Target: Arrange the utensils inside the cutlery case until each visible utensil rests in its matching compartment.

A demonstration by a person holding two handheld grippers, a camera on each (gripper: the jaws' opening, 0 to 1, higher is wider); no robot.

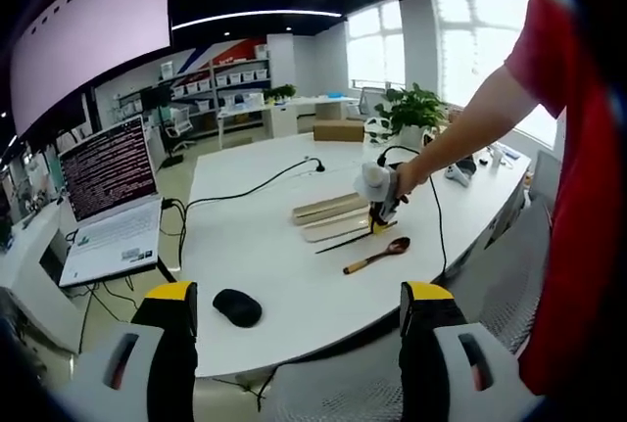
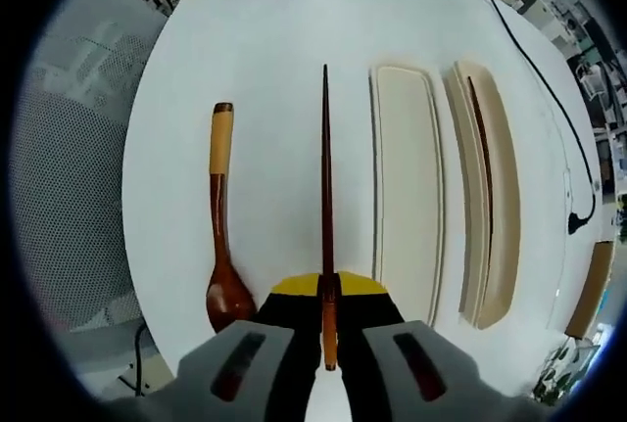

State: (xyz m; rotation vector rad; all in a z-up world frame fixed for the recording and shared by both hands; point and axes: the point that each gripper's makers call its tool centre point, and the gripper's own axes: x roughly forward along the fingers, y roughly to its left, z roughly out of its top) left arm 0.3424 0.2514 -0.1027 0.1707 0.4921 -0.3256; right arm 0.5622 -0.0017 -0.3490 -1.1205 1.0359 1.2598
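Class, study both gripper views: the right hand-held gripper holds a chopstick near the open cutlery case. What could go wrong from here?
1. The right hand-held gripper pinches the chopstick at one end, so its long free end may swing or slip.
2. That end could knock the wooden spoon lying alongside.
3. It may land in the lid rather than the case already holding a chopstick.

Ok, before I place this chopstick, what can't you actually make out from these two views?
- Inside of the beige cutlery case, right gripper view: a dark stick lies in it, but the compartment layout is foreshortened.
- Flat cream lid: which face is up is unclear.
- Dark wooden chopstick: its rear end is hidden between the right gripper's jaws.
- Brown wooden spoon, left gripper view: too small for detail.
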